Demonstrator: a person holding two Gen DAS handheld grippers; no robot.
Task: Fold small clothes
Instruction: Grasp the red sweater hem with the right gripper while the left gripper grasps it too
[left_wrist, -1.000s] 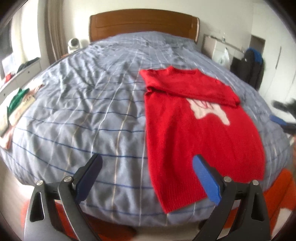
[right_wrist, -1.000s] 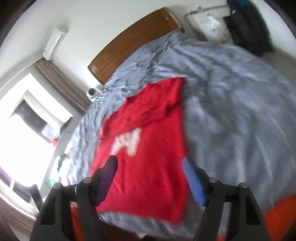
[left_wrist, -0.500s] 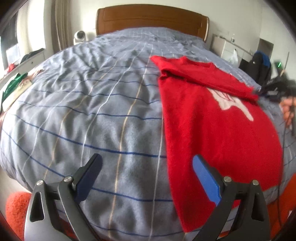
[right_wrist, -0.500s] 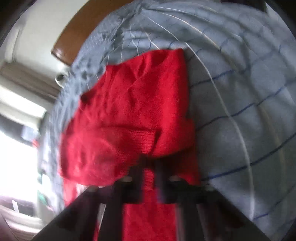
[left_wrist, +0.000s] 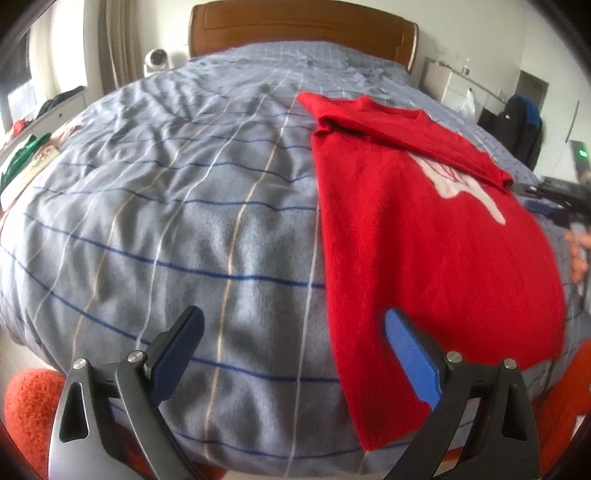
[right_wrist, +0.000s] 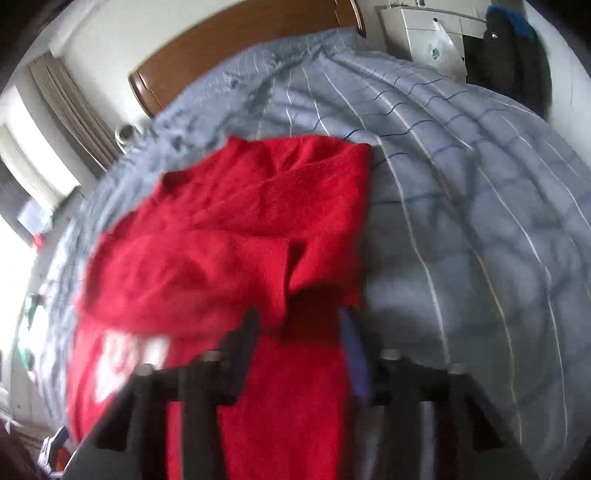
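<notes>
**Two grippers, one red sweater on the bed**

Two grippers are working near a red sweater (left_wrist: 424, 236) that is lying flat on the gray striped bedcover (left_wrist: 166, 221). In the left wrist view, the sweater is filling the right half of the picture. Its long side is running from the bottom hem near the lower right up toward the wooden headboard (left_wrist: 303, 26) at the top, and a folded sleeve is lying across its upper part.

The left gripper (left_wrist: 293, 352) is sitting at the bottom of the picture with its fingers spread wide and holding nothing. Its right finger is hanging over the hem corner; the sweater is lying ahead and to the right.

In the right wrist view, the right gripper (right_wrist: 299, 334) is right over the sweater's folded sleeve edge in the middle, so it looks nearer to the cloth. The picture is blurry. Its fingers are looking partly apart, but whether they are pinching cloth is not clear.

A white shape is showing on the sweater; no words can be read.
</notes>
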